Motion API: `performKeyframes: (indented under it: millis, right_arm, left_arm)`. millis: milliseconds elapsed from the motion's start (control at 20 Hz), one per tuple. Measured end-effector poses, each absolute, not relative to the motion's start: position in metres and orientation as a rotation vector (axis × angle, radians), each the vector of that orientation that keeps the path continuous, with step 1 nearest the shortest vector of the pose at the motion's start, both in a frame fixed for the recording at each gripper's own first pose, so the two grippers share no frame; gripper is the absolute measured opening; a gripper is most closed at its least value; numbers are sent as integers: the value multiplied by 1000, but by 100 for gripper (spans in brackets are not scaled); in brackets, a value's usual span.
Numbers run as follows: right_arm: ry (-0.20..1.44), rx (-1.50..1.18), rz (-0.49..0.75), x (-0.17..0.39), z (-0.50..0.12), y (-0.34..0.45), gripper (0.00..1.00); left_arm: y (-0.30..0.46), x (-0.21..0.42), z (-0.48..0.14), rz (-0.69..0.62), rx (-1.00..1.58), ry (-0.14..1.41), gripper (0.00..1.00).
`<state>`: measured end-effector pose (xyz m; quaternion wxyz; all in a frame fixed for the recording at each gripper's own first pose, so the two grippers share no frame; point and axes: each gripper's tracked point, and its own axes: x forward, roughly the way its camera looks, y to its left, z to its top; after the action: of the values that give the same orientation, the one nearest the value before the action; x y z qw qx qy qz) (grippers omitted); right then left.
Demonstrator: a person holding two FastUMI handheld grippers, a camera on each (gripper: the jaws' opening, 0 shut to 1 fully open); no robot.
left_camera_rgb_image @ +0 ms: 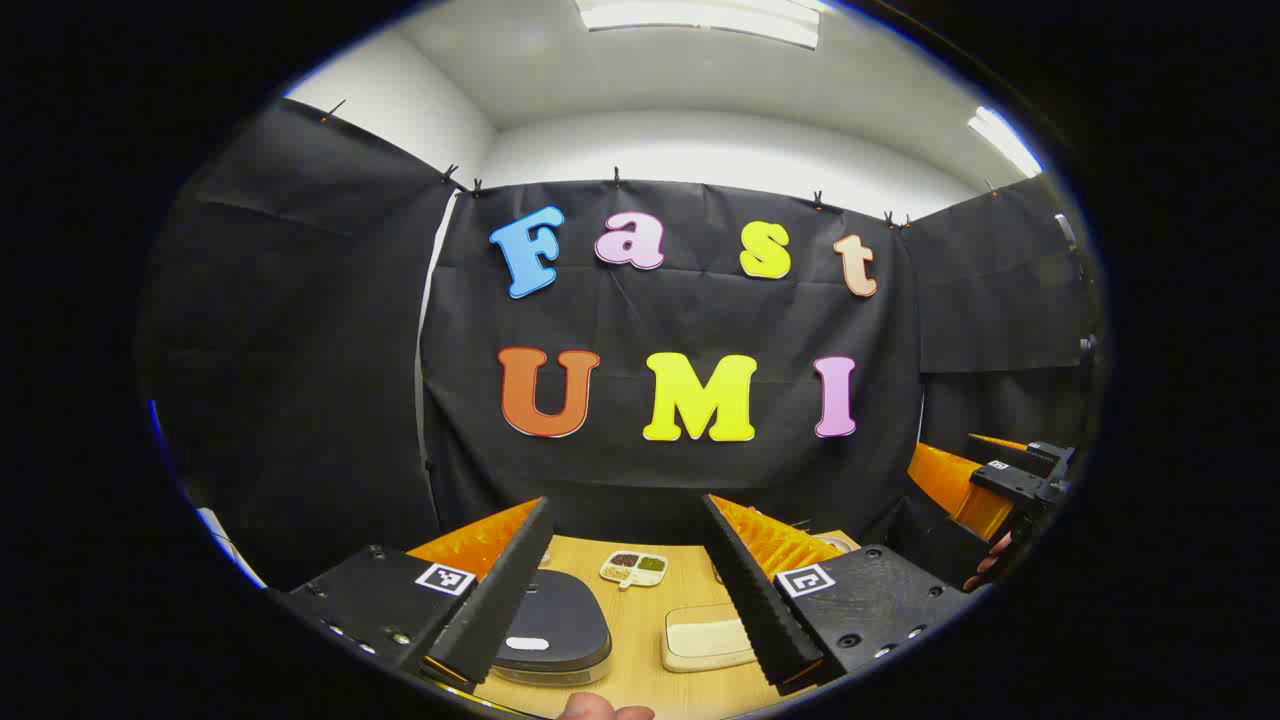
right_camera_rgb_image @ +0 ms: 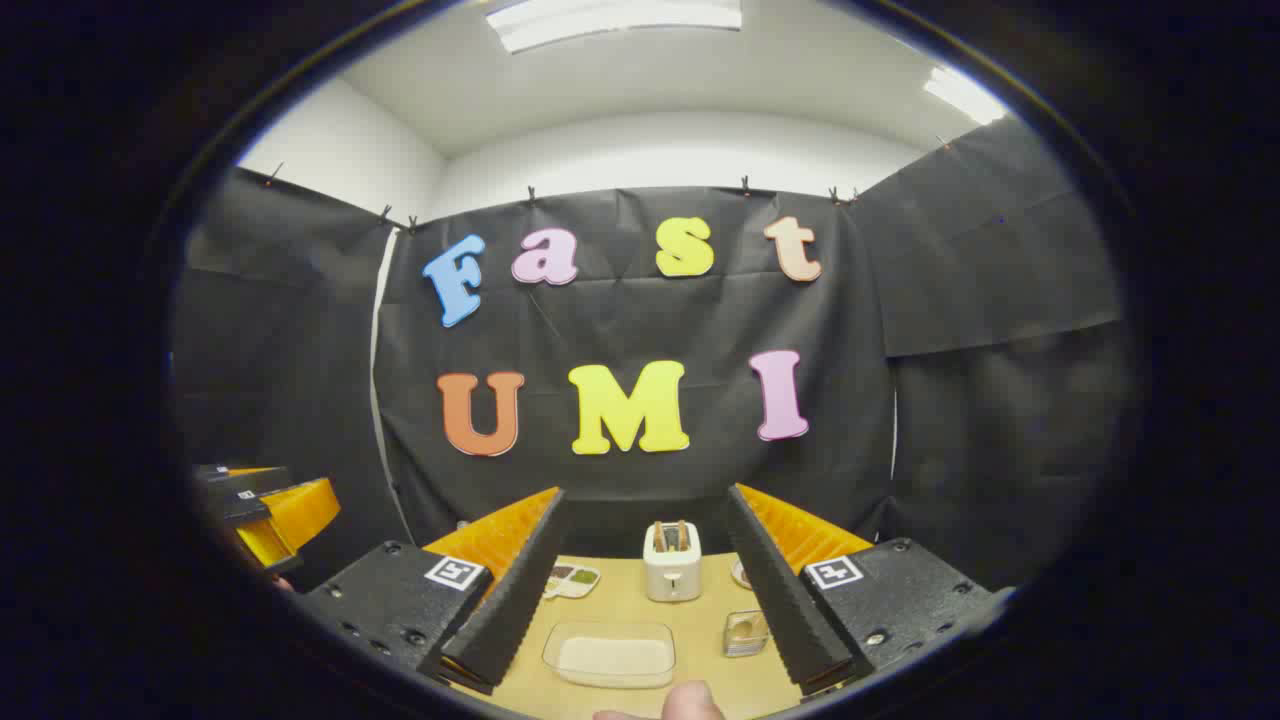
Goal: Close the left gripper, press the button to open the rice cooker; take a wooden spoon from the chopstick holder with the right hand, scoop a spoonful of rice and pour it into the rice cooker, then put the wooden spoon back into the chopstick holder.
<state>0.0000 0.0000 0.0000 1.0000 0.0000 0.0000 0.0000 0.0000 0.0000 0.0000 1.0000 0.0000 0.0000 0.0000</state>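
Observation:
In the left gripper view my left gripper (left_camera_rgb_image: 625, 505) is open and held above the wooden table (left_camera_rgb_image: 635, 675). Below it the rice cooker (left_camera_rgb_image: 555, 625) sits with its dark lid down and a pale button (left_camera_rgb_image: 527, 643) at the front. A shallow container of white rice (left_camera_rgb_image: 705, 637) lies to its right. My right gripper (right_camera_rgb_image: 648, 495) is open with nothing in it, and also shows at the far right (left_camera_rgb_image: 1020, 480). Straight ahead of it stands the white chopstick holder (right_camera_rgb_image: 672, 565) with wooden handles sticking up. The rice container (right_camera_rgb_image: 610, 655) lies nearer.
A small divided dish of grains (left_camera_rgb_image: 632, 568) sits at the back of the table, also seen at the left (right_camera_rgb_image: 572, 578). A small clear jar (right_camera_rgb_image: 745, 632) stands right of the rice container. The left gripper (right_camera_rgb_image: 260, 510) shows at the far left. A fingertip (right_camera_rgb_image: 690, 700) shows at the bottom edge.

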Motion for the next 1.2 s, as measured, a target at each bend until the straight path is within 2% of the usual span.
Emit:
performKeyframes:
  millis: [150, 1200]
  right_arm:
    - [10, 17, 26, 4, -4, 8, 100]
    - [18, 22, 2, 36, -12, 0, 100]
  left_arm:
    - [4, 2, 2, 13, -2, -12, 94]
    - [30, 19, -1, 84, 15, -8, 94]
